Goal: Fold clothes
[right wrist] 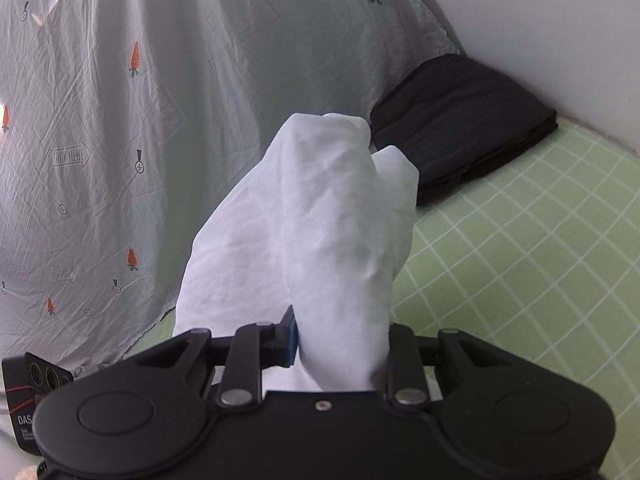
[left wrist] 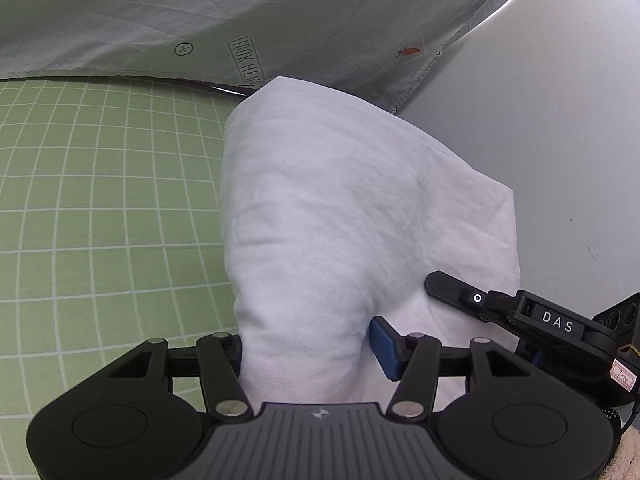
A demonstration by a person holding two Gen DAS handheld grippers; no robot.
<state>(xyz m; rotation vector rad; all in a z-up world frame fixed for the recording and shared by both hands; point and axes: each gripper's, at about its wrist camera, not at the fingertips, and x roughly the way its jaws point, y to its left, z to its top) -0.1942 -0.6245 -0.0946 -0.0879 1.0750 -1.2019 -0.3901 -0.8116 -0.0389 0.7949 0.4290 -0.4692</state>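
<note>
- Open green checked bed sheet (right wrist: 520, 260) lies bare to the right tool's right, free to pass.
- A folded black garment (right wrist: 464, 120) blocks the far corner by the wall (right wrist: 560, 40).
- A carrot-print sheet (right wrist: 160, 100) covers the left.
- Bunched white cloth (right wrist: 340, 220) fills the space straight ahead.

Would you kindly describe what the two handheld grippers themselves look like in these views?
Both are matte black, with round discs either side of a ribbed central plate, silver pivot pins on linkage bars and blue pads inside the jaws. The left gripper bears a small white logo; the right gripper has white "DAS" lettering and a white-ringed dot.
</note>
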